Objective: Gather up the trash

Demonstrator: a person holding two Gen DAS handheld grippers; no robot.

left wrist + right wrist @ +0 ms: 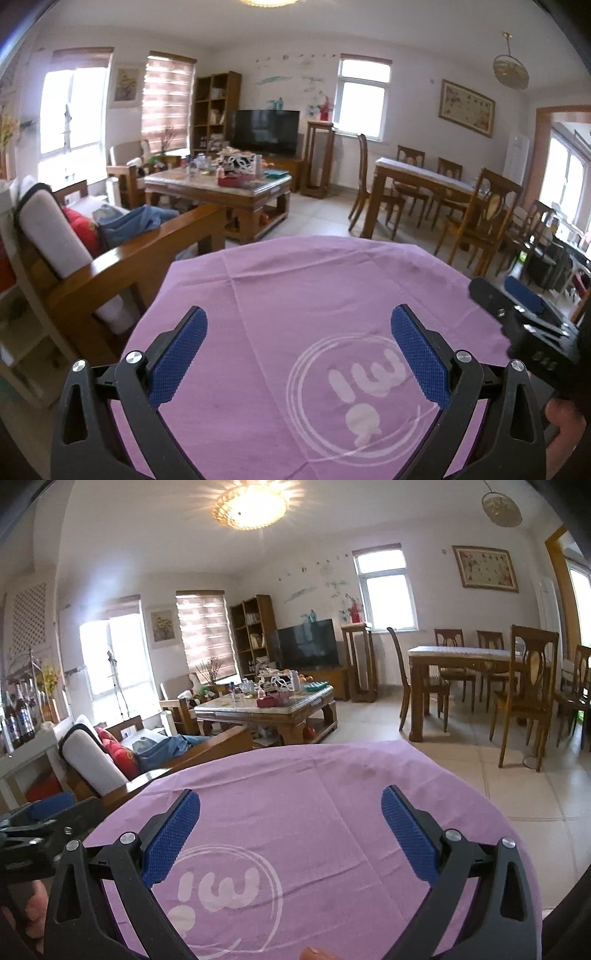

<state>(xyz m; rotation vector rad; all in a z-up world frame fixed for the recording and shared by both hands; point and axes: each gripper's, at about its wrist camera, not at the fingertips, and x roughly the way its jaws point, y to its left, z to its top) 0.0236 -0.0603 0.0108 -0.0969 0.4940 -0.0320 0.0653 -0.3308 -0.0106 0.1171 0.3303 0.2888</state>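
The left gripper (298, 325) has its two blue-padded black fingers spread wide with nothing between them, and the right gripper (290, 808) is just as wide apart and just as empty. Both hover over the round table draped in a purple cloth (332, 280) printed with a white circular logo (354, 391); the right gripper sits just beside the left, at the table's near edge.

No trash lies on the purple cloth in either view. The likeliest trash seems to be the clutter of bottles and packets on the wooden coffee table with a glass top (266, 705), well beyond the purple table's far edge, past the wooden sofa with white cushions (74, 254); what there is actually rubbish is too small to tell.

The step in hand is probably locating a first piece. To do it well, keep both sets of fingers apart, carry them clear of the sofa arm, and approach one light item squarely before closing.
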